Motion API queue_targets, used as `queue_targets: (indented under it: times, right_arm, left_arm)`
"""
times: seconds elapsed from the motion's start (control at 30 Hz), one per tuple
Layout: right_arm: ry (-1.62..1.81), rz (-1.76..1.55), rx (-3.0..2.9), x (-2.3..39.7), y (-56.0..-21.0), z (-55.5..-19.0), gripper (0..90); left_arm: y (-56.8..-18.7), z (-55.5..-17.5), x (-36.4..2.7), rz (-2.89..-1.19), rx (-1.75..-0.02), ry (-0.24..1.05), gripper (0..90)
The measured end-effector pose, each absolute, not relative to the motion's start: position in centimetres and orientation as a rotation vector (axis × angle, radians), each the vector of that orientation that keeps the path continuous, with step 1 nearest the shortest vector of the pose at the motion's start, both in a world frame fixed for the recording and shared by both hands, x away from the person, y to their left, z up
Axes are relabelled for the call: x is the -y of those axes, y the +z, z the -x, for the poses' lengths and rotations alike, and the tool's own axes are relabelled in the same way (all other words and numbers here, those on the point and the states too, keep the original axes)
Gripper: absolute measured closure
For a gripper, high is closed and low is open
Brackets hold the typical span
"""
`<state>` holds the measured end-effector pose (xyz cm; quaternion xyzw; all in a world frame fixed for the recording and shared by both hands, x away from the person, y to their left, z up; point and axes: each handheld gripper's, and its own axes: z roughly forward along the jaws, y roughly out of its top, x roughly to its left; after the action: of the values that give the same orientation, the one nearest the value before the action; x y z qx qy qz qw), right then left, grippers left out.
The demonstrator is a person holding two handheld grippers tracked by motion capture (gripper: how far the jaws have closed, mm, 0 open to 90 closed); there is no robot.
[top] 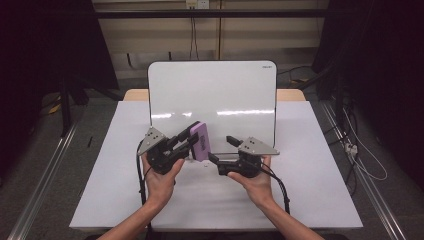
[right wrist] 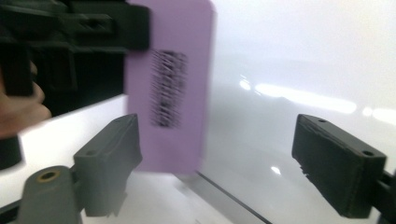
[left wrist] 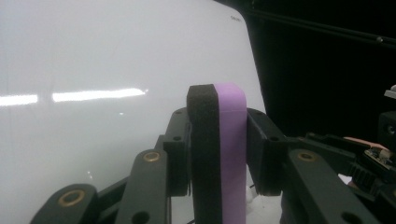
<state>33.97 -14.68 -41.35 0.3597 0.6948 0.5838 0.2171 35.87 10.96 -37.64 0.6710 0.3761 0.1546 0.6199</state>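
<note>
Above the table (top: 125, 200), before the whiteboard (top: 212, 95), your left gripper (top: 192, 141) clamps the purple eraser (top: 200, 141) upright, while your right gripper (top: 222, 150), jaws spread wide with nothing between them, sits just beside it.

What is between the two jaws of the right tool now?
Nothing: the right tool stands open, with bare whiteboard behind the gap in the right gripper view. The purple eraser, clamped by the left tool, is just beyond its left jaw.

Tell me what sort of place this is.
Likely a lab recording station: a white-covered table with a whiteboard, dark curtains either side, loose cables on the floor.
</note>
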Motion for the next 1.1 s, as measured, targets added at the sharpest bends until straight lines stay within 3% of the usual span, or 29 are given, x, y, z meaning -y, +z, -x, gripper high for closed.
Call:
queue_targets:
  times: [0.13, 0.73, 1.1]
  right_arm:
    - [1.545, -1.012, -1.914, 16.2, -41.4, -33.9, 7.7]
    - [1.372, -1.085, -1.844, 23.2, -41.8, -32.0, 2.7]
    - [1.29, -1.169, -1.822, 26.3, -42.8, -30.4, 4.3]
  left_arm:
    - [-37.5, -36.0, -11.4, -1.6, -0.856, 0.403, 64.3]
    - [-35.5, -36.2, -14.4, -1.779, -0.853, 0.656, 64.9]
    - [-34.7, -37.3, -15.1, -1.923, -0.856, 0.8, 65.2]
